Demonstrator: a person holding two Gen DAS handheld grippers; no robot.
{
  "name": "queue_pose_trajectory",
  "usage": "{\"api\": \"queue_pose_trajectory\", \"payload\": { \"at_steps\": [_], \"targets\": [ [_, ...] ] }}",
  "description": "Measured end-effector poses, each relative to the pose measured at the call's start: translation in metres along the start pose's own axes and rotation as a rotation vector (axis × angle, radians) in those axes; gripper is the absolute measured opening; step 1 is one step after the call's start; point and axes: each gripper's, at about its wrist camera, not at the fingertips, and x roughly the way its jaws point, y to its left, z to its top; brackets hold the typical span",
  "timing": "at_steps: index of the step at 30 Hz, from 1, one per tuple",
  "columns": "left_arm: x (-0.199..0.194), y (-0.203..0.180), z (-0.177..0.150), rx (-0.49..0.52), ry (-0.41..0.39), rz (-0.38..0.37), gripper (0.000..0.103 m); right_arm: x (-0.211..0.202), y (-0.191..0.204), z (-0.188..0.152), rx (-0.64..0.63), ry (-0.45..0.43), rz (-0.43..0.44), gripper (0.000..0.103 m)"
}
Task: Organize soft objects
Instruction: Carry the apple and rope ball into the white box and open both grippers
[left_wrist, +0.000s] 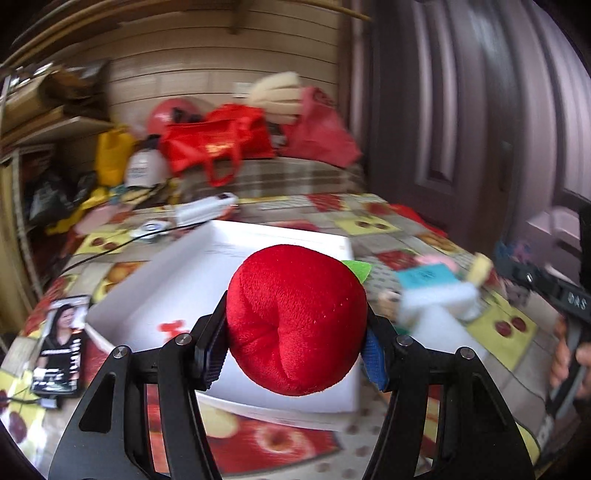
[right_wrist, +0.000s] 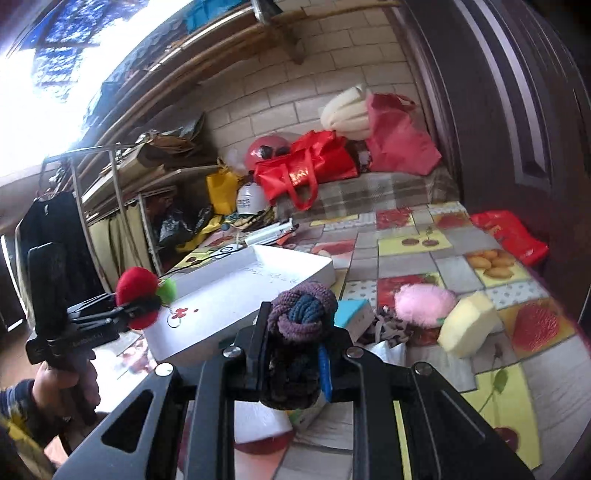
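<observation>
Your left tool (left_wrist: 295, 350) grips the red plush apple (left_wrist: 295, 317); your right tool (right_wrist: 291, 365) pinches the knotted hair ties (right_wrist: 301, 314); either could slip before reaching the white box (right_wrist: 236, 291).

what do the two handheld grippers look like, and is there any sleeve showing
Both the left gripper and the right gripper are matte black, with angular cut-out arms, silver pivot pins and blue ribbed pads inside the fingers. Seen from the right wrist, the left one has a black pistol-style handle with faint lettering on its body. A dark sleeve with a yellowish patch shows at the left wrist.
</observation>
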Motion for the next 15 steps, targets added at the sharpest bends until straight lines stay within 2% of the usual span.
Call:
{"api": "queue_pose_trajectory", "payload": {
  "at_steps": [4, 9, 15],
  "targets": [
    [-0.002, 0.024, -0.003, -0.049, -0.018, 0.06, 0.061, -0.001, 0.004, 0.004, 0.026, -0.039, -0.006, 0.021],
    [0.0, 0.056, -0.005, -0.09, -0.021, 0.122, 0.061, 0.012, 0.027, 0.005, -0.026, -0.015, 0.026, 0.023],
    [0.011, 0.066, -0.001, -0.049, -0.043, 0.17, 0.061, 0.037, 0.063, 0.004, -0.103, 0.005, 0.069, 0.022]
  ]
}}
